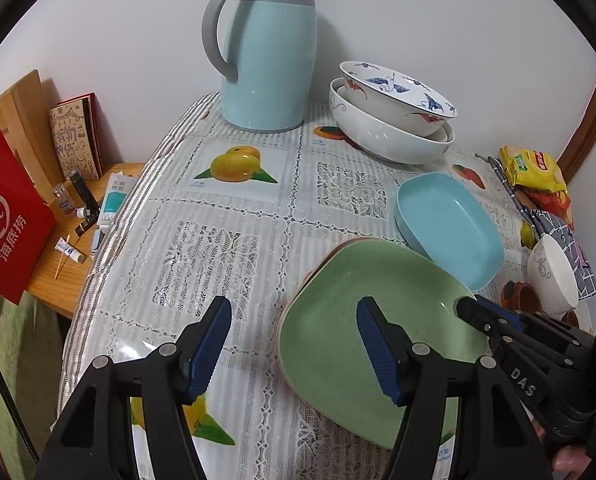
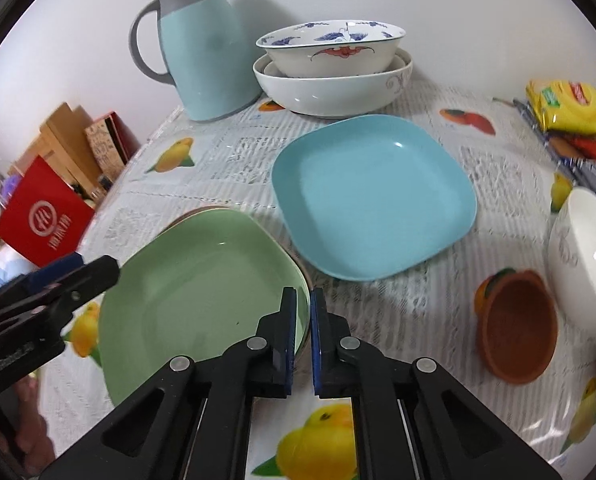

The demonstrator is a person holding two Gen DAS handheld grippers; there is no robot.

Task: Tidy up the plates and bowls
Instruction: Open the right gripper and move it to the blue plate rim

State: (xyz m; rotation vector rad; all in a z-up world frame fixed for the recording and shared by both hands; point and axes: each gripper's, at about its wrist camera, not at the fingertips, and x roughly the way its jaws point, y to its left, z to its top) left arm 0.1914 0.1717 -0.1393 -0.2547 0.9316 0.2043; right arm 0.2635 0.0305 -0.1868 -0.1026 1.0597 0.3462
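1. On the tablecloth [image 2: 378, 320], green plate [image 2: 202, 292] tops a plate stack; blue plate [image 2: 374, 196] lies just beside it.
2. Right gripper [image 2: 303, 300]: clenched on the green plate's rim.
3. Left gripper [image 1: 294, 320]: released, straddling the plate's near-left edge.

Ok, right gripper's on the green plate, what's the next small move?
Probably lift the green plate slightly and carry it toward the blue plate. The right gripper is shut on its rim, the left gripper hangs open, and the blue plate lies empty beside it.

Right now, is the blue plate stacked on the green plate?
No, the blue plate lies on the tablecloth beside the green plate.
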